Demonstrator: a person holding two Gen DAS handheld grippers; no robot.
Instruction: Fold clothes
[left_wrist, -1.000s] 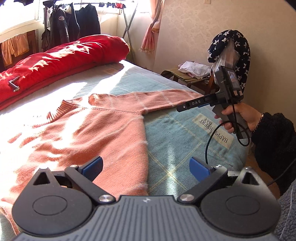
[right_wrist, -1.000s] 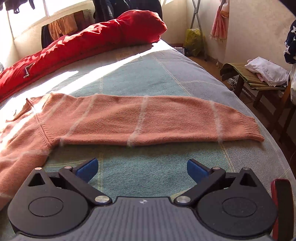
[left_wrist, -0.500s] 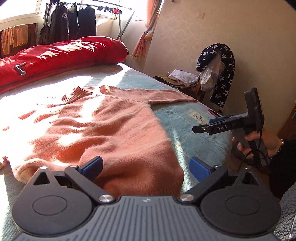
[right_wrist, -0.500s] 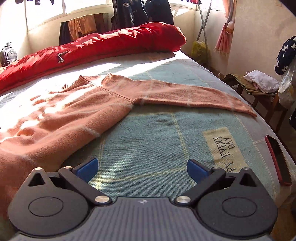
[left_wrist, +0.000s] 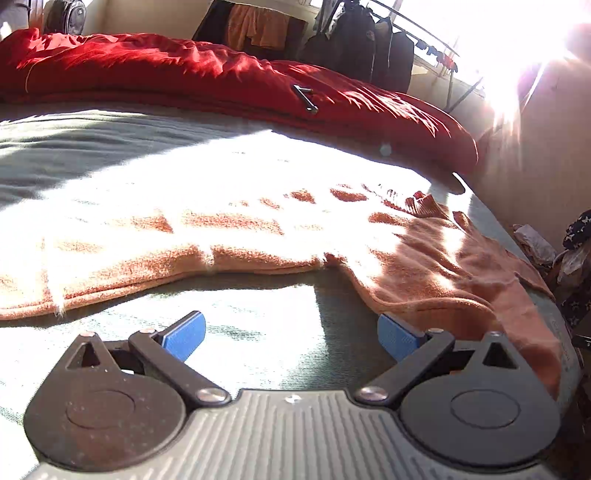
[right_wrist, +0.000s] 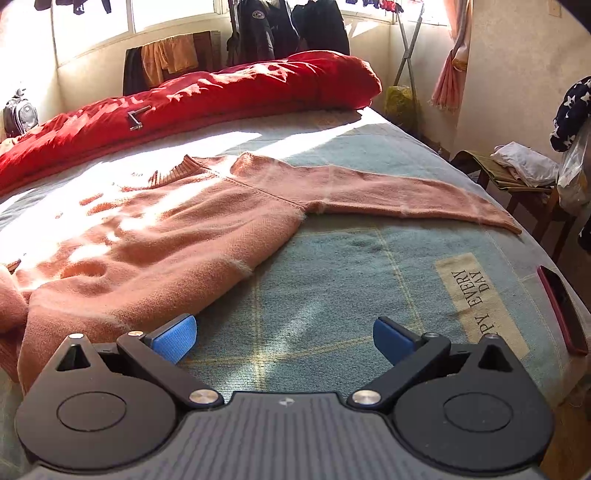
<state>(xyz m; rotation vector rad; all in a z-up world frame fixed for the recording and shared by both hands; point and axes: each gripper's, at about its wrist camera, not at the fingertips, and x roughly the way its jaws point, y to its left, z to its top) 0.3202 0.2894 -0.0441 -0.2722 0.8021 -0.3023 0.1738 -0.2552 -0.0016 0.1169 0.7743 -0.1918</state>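
A salmon-pink knit sweater (right_wrist: 155, 240) lies flat on the bed, its collar toward the red duvet and one sleeve (right_wrist: 388, 192) stretched out to the right. In the left wrist view the same sweater (left_wrist: 424, 266) spreads ahead, its other sleeve (left_wrist: 129, 266) running left in strong sunlight. My left gripper (left_wrist: 291, 338) hovers open over bare blanket just short of the armpit. My right gripper (right_wrist: 284, 339) is open too, low over the blanket, its left fingertip near the sweater's hem. Neither holds anything.
A red duvet (right_wrist: 192, 99) is bunched along the far side of the bed. A red phone (right_wrist: 563, 310) lies at the bed's right edge beside a "HAPPY EVERY DAY" patch (right_wrist: 476, 295). A stool with clothes (right_wrist: 517, 170) stands right of the bed.
The left gripper has swung far left, from the sweater's hem to its left sleeve and armpit. The right gripper has pulled back from the right sleeve toward the bed's near edge. Both stayed open.
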